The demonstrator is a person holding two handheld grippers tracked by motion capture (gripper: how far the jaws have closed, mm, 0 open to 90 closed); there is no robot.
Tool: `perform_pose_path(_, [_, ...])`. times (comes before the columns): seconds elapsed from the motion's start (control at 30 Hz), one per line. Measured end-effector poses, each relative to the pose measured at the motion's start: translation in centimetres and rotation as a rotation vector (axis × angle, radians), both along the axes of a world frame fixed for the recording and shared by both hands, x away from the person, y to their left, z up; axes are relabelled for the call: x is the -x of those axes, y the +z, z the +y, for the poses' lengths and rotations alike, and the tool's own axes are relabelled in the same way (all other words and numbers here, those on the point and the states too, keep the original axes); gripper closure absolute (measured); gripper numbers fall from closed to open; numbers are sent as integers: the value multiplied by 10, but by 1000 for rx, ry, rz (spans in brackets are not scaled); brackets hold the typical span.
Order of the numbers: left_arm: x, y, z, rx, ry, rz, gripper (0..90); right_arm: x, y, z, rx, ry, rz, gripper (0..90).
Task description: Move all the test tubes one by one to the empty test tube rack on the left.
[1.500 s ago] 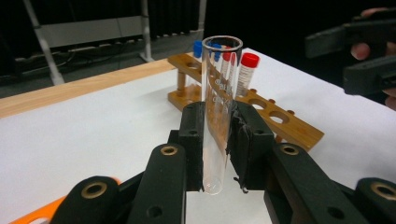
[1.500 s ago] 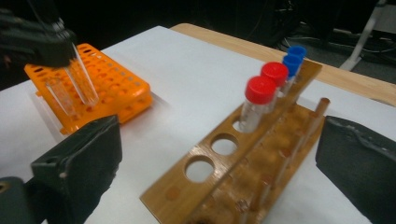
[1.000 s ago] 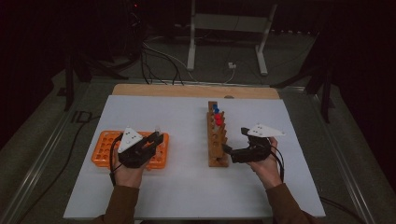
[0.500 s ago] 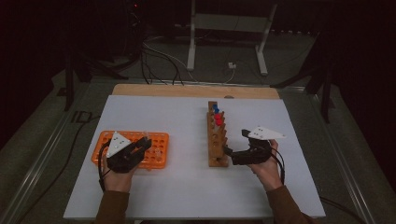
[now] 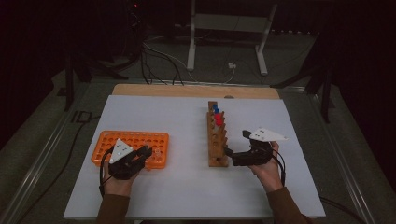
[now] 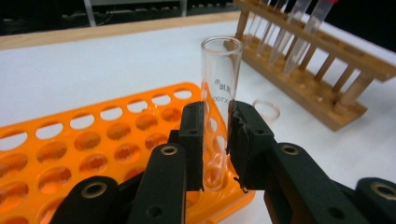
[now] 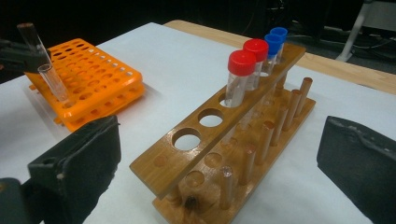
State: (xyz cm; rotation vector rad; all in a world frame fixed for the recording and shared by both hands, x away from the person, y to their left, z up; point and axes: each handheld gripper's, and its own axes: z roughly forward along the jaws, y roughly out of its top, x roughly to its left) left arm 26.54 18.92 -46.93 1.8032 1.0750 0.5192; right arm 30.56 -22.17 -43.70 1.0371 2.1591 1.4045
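Lower left of the high view: left gripper (image 5: pixel 145 151) clamped on a clear glass tube (image 6: pixel 218 93), upright over the near-right corner of the orange rack (image 5: pixel 133 142). Centre: wooden rack (image 5: pixel 217 135). Right of it: right gripper (image 5: pixel 227 150), jaws spread wide, nothing between.

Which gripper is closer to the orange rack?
The left. The left gripper is over the orange rack, its jaws shut on a glass tube. The right gripper sits beside the wooden rack, far from it.
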Motion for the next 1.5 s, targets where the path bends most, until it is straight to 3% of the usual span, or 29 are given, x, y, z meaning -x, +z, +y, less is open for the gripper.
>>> perform_pose_path(0.37, [0,-13,-7,-115,-35,49,757,0,-1,1,1,7,-1,1])
perform_pose_path(0.57, [-2,-15,-9,-129,-44,57,759,0,-2,2,2,9,3,1])
perform_pose_path(0.97, [-3,-18,-11,-155,-50,77,760,0,-3,5,5,18,4,1])
perform_pose_path(1.27, [-3,-18,-11,-146,-52,80,747,0,-2,7,6,21,0,1])
perform_pose_path(1.4, [-3,-18,-9,-137,-55,85,634,0,-1,9,14,27,-6,1])
perform_pose_path(1.5, [-3,-18,-4,-99,-67,78,566,-2,1,9,14,24,-8,1])
